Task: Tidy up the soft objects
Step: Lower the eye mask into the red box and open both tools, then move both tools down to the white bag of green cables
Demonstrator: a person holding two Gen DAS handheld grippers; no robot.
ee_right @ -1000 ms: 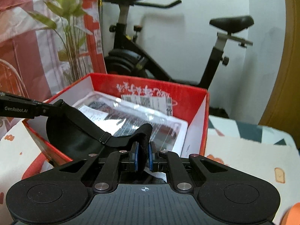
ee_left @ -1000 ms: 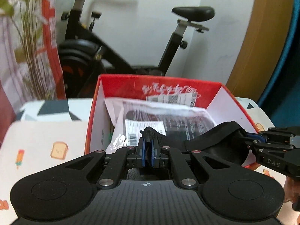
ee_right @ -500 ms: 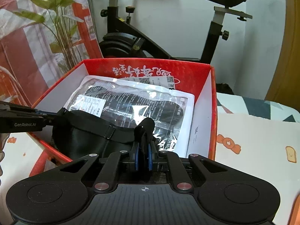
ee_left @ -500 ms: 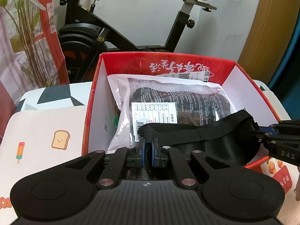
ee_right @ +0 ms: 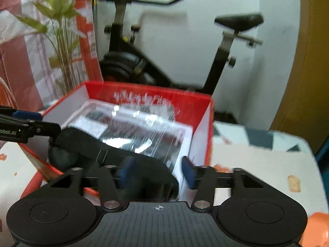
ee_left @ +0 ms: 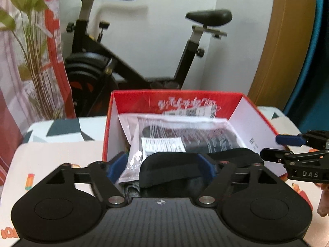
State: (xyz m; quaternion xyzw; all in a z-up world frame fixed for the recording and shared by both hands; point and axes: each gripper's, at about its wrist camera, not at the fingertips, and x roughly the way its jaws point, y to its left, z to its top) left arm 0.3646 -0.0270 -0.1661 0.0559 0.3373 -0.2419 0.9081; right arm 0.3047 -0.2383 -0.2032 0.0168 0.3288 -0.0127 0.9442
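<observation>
A black fabric item with a strap [ee_left: 170, 168] droops over the near part of the red cardboard box [ee_left: 205, 100], on top of a clear plastic bag with a dark item inside [ee_left: 185, 131]. My left gripper [ee_left: 161, 164] straddles one end of the fabric; its jaws are opening and the blue pads [ee_left: 115, 164] stand clear of it. My right gripper [ee_right: 157, 169] straddles the other end of the black fabric [ee_right: 86, 146], jaws also opening, pads [ee_right: 188, 170] off the cloth. Each gripper shows in the other's view, the right gripper [ee_left: 287, 147] and the left gripper [ee_right: 30, 121].
The red box [ee_right: 205, 135] sits on a table with a patterned cloth [ee_left: 51, 156]. Behind it stand an exercise bike [ee_left: 185, 61] and a leafy plant [ee_left: 37, 51] against a red-striped curtain. An orange object [ee_right: 316, 226] lies at the right gripper's lower right. A person's fingers [ee_left: 323, 201] show.
Both grippers were shut on the ends of the black fabric over the box. Now both pairs of jaws have spread and the fabric lies loose on the bag.
</observation>
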